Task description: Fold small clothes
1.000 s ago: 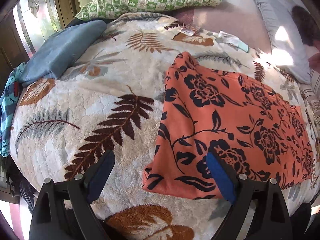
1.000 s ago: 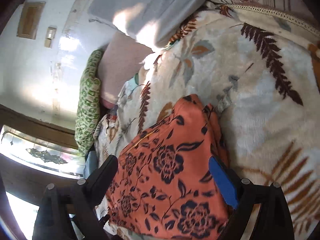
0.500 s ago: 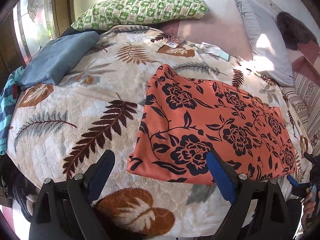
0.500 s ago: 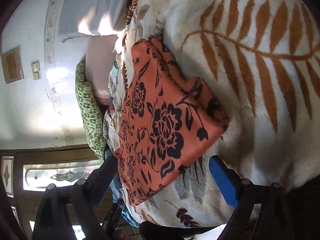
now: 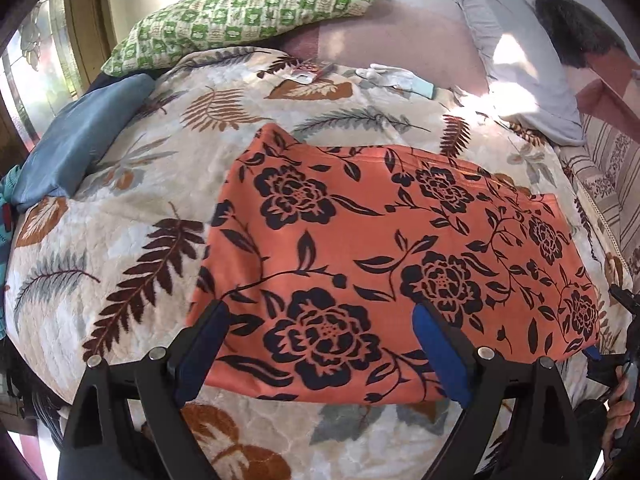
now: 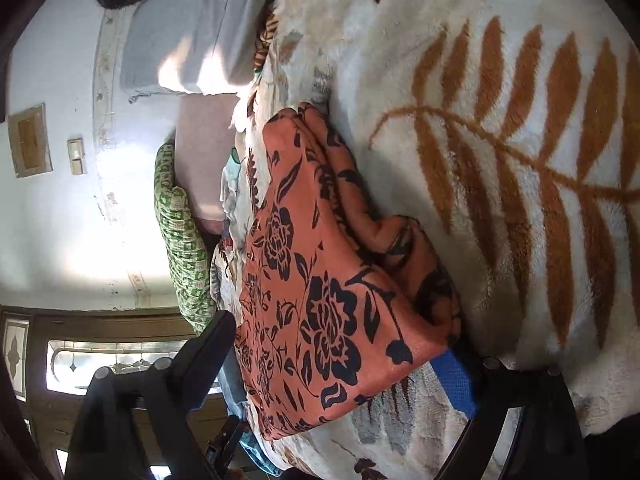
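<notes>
Both grippers have closed back in on the garment since a second ago: the left gripper (image 5: 316,344), which had pulled away enough to show bare blanket below the cloth, now hangs low over its near-left corner, and the right gripper (image 6: 340,364) has rolled onto its side and come up to the near-right corner. On the bed's leaf-print blanket (image 5: 132,248) the orange floral garment (image 5: 384,248) lies spread as a broad flat rectangle, already doubled judging by the bunched layers along its right edge in the right wrist view. Left jaws stand wide apart over the hem, holding nothing. Right jaws are also apart, with the corner of the cloth lying between them, the blue pad just under it (not yet pinched, as far as I can tell). My reading is that both corners are about to be taken for another fold.

Containers: none is in view. Around the garment sit only a green checked pillow (image 5: 248,8), a grey pillow (image 5: 516,64) and a blue cloth (image 5: 76,140), well apart from it
</notes>
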{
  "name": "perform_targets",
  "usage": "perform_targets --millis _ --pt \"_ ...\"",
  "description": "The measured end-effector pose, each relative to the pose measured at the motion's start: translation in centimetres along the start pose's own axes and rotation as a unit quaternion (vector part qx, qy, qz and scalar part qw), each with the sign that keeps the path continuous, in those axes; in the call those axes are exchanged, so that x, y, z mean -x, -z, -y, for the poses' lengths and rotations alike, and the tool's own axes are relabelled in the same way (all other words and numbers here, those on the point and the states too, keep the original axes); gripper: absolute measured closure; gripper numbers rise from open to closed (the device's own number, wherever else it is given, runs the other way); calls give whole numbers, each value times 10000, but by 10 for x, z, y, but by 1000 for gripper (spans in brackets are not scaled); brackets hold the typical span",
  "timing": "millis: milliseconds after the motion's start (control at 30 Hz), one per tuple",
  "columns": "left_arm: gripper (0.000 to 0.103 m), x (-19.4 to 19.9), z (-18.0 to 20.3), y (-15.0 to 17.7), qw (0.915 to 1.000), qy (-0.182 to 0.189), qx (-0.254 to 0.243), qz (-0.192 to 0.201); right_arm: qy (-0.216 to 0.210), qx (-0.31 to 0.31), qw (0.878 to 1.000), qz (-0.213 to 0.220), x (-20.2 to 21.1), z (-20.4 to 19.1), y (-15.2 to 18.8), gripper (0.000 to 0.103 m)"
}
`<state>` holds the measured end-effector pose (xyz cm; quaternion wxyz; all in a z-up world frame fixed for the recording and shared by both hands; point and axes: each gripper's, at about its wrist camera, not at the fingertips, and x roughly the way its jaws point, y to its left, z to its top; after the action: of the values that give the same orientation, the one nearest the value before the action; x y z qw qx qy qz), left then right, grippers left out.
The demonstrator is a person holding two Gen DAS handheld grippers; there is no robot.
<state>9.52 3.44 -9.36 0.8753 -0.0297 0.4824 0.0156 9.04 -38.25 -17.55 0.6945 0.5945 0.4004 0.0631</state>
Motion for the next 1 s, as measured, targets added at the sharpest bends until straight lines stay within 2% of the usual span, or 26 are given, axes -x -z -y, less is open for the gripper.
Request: perform_targets --millis 100,167,300,367,433,467,533,567,600,633,667,700,733,767,833,867,933,1000 --pt "10 -5 22 -3 9998 101 -169 84 -88 137 9999 1 2 -8 1 9" --pt "10 -16 35 -4 9995 87 -305 3 22 102 9999 19 0 -3 -1 9" --pt "10 -60 54 6 9955 -202 -689 -617 26 -148 9999 16 -4 6 -4 9" --pt "9 -59 58 10 9951 -324 -794 -483 38 -136 9999 -65 -6 6 -5 8" --pt "9 -46 58 6 9965 -140 -711 -409 -89 -174 9997 -116 -5 11 -7 8" --pt "9 -35 57 3 9978 -7 -619 -225 -148 -223 9995 -144 -5 13 -8 8" --pt "9 -20 56 -1 9981 -6 -605 70 -130 -269 9992 -252 -7 13 -11 8" --pt "9 -21 58 0 9979 -57 -639 75 -70 -237 9992 -320 -9 11 -11 8" --pt "9 -31 60 3 9971 -143 -736 -95 5 -177 9992 -368 -10 8 -11 8" --pt "9 -53 65 9 9933 -334 -973 -524 69 -152 9992 -375 -11 6 -11 9" --pt "8 -70 70 18 9877 -498 -1257 -786 150 -130 9992 -360 -12 5 -10 15" --pt "3 -68 74 23 9861 -639 -1477 -405 303 -70 9989 -345 -13 1 -10 24" --pt "3 -67 76 24 9845 -714 -1559 -373 527 58 9979 -363 -14 -3 -9 59" --pt "3 -66 74 22 9865 -670 -1433 -433 677 159 9967 -429 -18 -6 -8 91" --pt "4 -65 67 15 9891 -466 -1267 -590 944 278 9944 -391 -21 -13 -6 91" --pt "5 -62 62 13 9902 -347 -1208 -610 1112 540 9918 -333 -22 -24 -4 91" --pt "14 -46 47 9 9946 -55 -914 -486 1136 1003 9881 -268 -23 -54 4 92" --pt "15 -25 21 4 9984 200 -438 -295 1222 1668 9783 -130 -24 -97 17 92"
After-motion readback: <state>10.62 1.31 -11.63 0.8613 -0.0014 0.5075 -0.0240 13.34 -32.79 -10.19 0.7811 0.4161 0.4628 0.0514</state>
